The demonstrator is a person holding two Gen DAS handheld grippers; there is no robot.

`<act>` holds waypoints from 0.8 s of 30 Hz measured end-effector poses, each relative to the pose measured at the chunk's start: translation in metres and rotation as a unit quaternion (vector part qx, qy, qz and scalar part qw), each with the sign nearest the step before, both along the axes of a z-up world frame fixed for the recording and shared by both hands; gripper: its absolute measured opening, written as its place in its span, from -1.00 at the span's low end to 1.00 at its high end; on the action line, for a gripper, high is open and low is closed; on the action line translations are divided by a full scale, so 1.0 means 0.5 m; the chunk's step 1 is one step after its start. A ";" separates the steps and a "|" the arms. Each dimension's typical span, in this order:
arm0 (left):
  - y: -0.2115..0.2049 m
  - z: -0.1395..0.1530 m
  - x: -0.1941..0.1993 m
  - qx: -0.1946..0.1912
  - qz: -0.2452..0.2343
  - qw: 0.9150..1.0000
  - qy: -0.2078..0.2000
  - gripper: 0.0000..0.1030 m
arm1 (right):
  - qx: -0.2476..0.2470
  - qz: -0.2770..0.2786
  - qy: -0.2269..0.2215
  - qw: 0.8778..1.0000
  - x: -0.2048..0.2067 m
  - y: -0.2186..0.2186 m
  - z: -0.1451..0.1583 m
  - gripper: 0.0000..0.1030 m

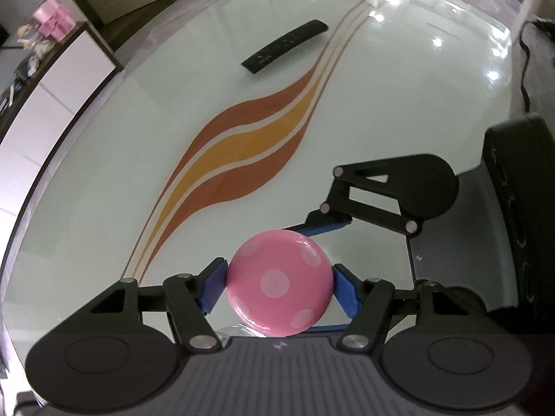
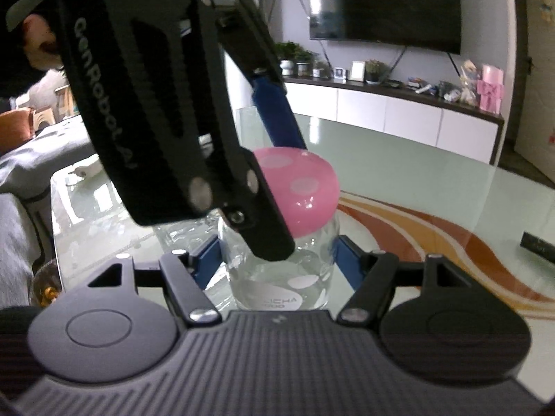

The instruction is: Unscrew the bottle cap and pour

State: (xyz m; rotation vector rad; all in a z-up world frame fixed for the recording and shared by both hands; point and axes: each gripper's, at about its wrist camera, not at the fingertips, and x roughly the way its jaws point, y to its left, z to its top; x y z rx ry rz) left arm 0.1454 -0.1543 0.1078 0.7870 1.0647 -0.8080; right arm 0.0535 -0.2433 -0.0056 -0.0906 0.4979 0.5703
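Cap (image 1: 278, 282), pink w/ white dots, left wrist view: left gripper (image 1: 279, 286) clenched on its sides from above, ready to twist; remote (image 1: 285, 45) lies toward table's (image 1: 104, 173) far edge.

Right wrist view: right gripper (image 2: 275, 260) clamps clear bottle (image 2: 277, 277) below cap, steadying it upright on table.

Glossy pale-green table (image 1: 399, 79) fills the frame, an orange and brown wavy stripe (image 1: 242, 145) sweeping across it. A black remote control (image 1: 284, 46) lies flat near the stripe's far end. Against the wall, a long white sideboard (image 2: 399, 111) with potted plants (image 2: 295, 55), a photo frame (image 2: 357, 70), a pink gift box (image 2: 491, 90). Above it, a dark television (image 2: 385, 3).
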 end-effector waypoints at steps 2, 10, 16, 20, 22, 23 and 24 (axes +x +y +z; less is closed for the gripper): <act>-0.001 -0.001 0.001 -0.002 0.016 1.000 0.000 0.31 | 0.001 -0.006 0.001 1.000 0.000 0.002 0.000 0.37; -0.006 0.000 0.000 -0.001 0.084 0.996 -0.001 0.31 | 0.002 -0.027 0.002 1.000 0.005 0.012 0.001 0.37; -0.012 0.000 -0.005 0.004 0.083 0.997 -0.004 0.39 | -0.002 -0.012 0.002 1.000 -0.002 0.008 0.002 0.37; -0.005 0.001 -0.013 0.001 0.029 0.999 -0.017 0.65 | -0.002 0.007 0.001 1.000 0.001 0.002 0.004 0.38; 0.005 0.006 -0.018 -0.012 -0.020 1.000 -0.017 0.67 | -0.002 0.030 -0.001 1.000 0.002 -0.007 0.004 0.37; 0.011 0.009 -0.019 -0.018 -0.048 0.999 -0.010 0.67 | -0.002 0.031 -0.001 1.000 0.002 -0.007 0.004 0.37; 0.015 0.009 -0.020 -0.022 -0.067 0.998 -0.006 0.67 | -0.002 0.041 -0.001 0.999 0.006 -0.011 0.004 0.37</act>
